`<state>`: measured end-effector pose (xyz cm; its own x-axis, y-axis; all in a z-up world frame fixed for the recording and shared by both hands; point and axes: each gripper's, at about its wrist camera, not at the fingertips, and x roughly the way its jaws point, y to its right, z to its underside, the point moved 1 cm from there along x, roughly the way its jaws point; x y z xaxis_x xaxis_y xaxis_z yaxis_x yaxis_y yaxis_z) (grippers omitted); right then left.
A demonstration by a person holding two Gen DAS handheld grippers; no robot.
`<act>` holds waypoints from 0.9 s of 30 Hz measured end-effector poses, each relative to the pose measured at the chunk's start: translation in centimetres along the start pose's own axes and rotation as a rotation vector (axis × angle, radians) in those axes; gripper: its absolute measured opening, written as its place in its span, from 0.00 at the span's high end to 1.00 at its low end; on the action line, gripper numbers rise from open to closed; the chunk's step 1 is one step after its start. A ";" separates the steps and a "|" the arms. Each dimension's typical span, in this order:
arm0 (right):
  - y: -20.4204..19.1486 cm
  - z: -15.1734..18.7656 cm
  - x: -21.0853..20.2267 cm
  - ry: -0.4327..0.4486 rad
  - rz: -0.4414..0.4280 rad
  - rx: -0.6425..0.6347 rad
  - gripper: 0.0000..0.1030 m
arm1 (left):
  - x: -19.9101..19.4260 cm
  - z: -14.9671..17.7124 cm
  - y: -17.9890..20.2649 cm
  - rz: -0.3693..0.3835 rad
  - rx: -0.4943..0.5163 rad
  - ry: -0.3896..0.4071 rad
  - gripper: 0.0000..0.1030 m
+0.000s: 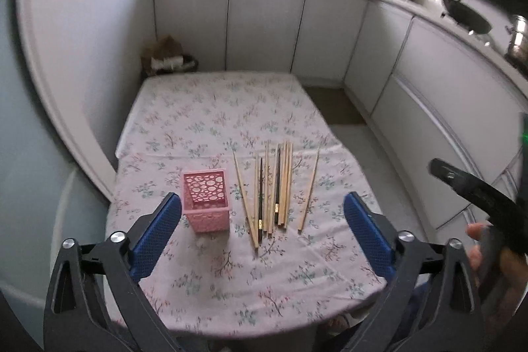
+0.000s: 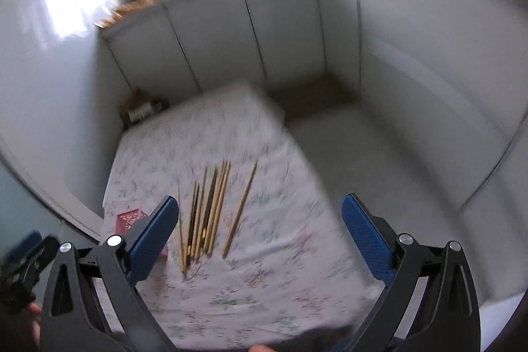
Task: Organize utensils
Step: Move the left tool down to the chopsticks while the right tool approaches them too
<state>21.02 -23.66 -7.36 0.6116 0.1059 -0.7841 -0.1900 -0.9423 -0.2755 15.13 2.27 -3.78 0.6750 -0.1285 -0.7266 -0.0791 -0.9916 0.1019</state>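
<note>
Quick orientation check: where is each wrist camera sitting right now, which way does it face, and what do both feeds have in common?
Left wrist: above the table's near edge, facing forward and down at the pink holder and chopsticks; shows the open left tool and fingers.
Right wrist: same edge, further right, blurred, tilted; shows the open right tool.
Shared: chopsticks, holder, floral tablecloth.
</note>
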 end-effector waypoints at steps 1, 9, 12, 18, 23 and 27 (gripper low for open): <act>0.2 -0.9 3.2 -0.082 -0.020 0.019 0.07 | 1.7 -0.7 -0.1 0.010 0.000 -0.028 0.11; -0.7 -5.5 17.8 -0.414 -0.168 0.192 0.34 | 16.3 -3.2 0.9 0.010 -0.059 -0.314 0.45; -1.0 -5.3 20.1 -0.425 -0.149 0.192 0.34 | 20.7 -3.4 1.4 -0.108 -0.017 -0.364 0.51; -0.5 -4.7 24.0 -0.511 -0.172 0.199 0.46 | 27.1 -3.3 -0.4 -0.147 -0.097 -0.484 0.74; 0.7 -5.3 25.1 -0.506 -0.175 0.237 0.46 | 30.3 -4.1 -0.9 -0.190 -0.095 -0.530 0.74; 0.8 -5.4 25.9 -0.509 -0.169 0.230 0.46 | 32.6 -3.9 -1.8 -0.248 -0.113 -0.573 0.73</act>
<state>40.85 -23.44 -24.87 0.2129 0.4417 -0.8715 -0.3184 -0.8119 -0.4893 40.12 -0.10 -24.96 0.1604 0.0882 -0.9831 0.1287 -0.9894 -0.0678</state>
